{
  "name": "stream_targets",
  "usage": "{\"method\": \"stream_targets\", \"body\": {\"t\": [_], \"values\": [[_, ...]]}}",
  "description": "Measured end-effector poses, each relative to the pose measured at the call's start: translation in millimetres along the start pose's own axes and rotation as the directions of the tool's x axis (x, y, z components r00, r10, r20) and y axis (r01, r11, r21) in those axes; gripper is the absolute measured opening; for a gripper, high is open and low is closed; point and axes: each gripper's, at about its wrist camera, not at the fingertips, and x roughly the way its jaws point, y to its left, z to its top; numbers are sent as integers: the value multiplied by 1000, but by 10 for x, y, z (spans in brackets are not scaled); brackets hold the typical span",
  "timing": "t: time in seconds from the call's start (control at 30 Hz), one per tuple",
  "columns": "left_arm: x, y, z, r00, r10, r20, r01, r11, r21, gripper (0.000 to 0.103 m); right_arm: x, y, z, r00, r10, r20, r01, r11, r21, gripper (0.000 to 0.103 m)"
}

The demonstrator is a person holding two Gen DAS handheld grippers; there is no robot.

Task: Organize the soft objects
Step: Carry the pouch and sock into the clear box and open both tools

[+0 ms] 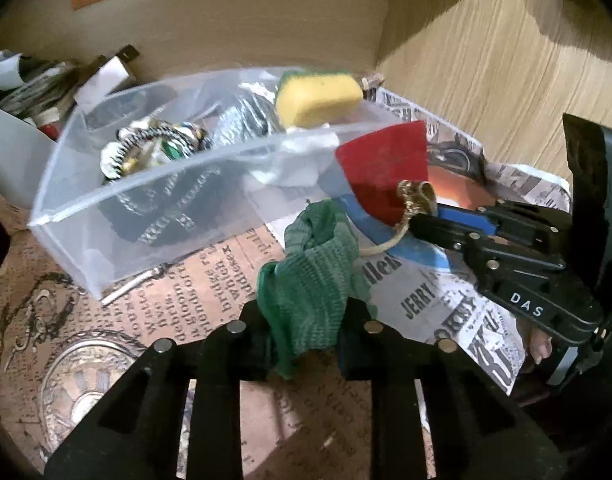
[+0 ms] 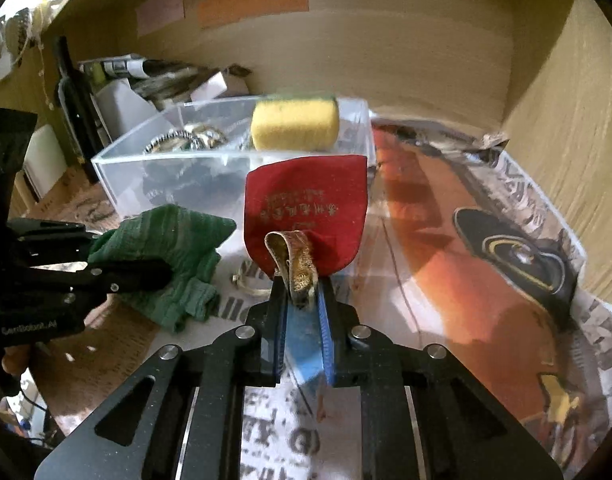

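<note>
L tool is clenched on a green cloth: the crumpled cloth sits bunched between its two black fingers, w/ most of it sticking up and fwd past the tips. In the right wrist view the same cloth shows at left, pinched by the L tool coming in from that side.

R tool is clenched on the gold-trimmed loop at the neck of a red pouch; blue pads squeeze the loop's base, pouch body fans out ahead of the tips, gold lettering on its face. From the left wrist view the R tool reaches in from the right, pouch at its tip, a pale cord trailing below it toward the cloth.

Both items are over the tabletop, which is covered w/ newspaper-print paper, just in front of a clear plastic box. Pouch overlaps the box's front wall in both views; can't tell if it touches. A yellow sponge w/ green scrub side sits at the box's far right corner, riding high. Inside the box: patterned, shiny odds and ends, too blurry to name. Behind the box, a wooden back wall w/ coloured notes stuck on it. Clutter of papers at far left.
</note>
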Motion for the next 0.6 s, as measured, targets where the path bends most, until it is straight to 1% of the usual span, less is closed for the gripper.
{"method": "stream_targets", "body": {"t": [0.2,0.3,0.43,0.6], "values": [[-279,50,71,997,18,79,-17,1000,-17,21,-201,8,90,998,-1,63,1,1000,-2,13],[-423,101,124,992,33,125,-30,999,-24,21,-311,51,191,994,0,106,2,1000,-13,13],[-597,187,250,981,57,185,-51,998,-37,21,-430,101,372,985,15,172,-11,1000,-26,13],[-769,334,423,960,91,265,-77,995,-65,21,-444,184,596,973,33,229,-24,999,-41,13]]}}
